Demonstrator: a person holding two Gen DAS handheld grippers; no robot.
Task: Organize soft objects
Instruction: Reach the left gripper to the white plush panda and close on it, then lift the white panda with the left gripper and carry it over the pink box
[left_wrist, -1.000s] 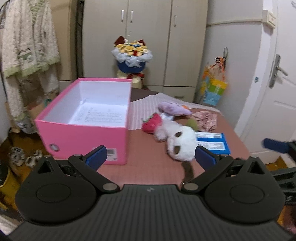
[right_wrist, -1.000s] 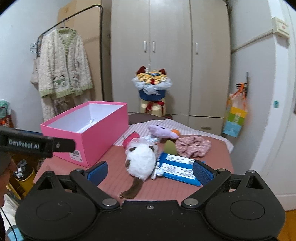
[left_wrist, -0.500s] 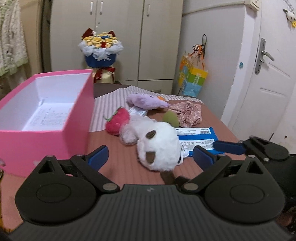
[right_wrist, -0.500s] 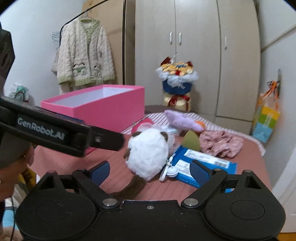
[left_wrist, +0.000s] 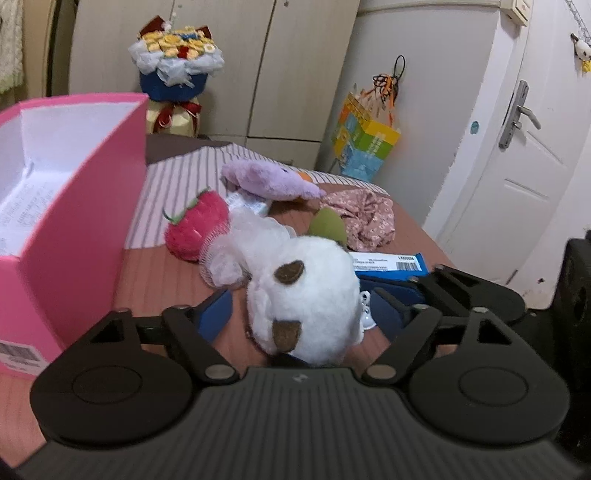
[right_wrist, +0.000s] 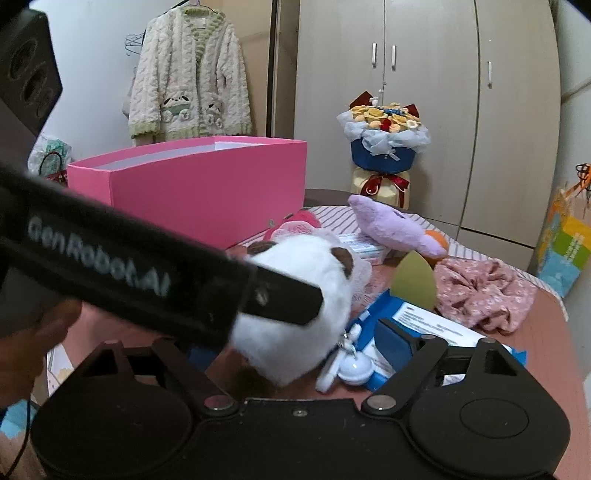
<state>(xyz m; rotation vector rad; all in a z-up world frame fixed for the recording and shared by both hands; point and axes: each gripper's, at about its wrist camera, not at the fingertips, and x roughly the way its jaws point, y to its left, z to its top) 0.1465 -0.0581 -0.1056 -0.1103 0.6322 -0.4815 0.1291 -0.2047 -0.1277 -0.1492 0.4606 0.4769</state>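
Plush toys (left_wrist: 303, 299): three; pink box (left_wrist: 74, 236): one.

White plush toy (left_wrist: 306, 295): fluffy pile, brown felt-like patches. Strawberry plush (left_wrist: 197, 227): pink, nubby fabric. Purple plush (left_wrist: 269, 179): soft, matt. Floral cloth (left_wrist: 364, 218): crumpled, thin. Pink box (left_wrist: 85, 229): smooth matt card, white paper lining. Blue packet (left_wrist: 391, 262): probably glossy plastic film. Left tool (left_wrist: 306, 317): matt black plastic, ribbed body, metal pivot pins.
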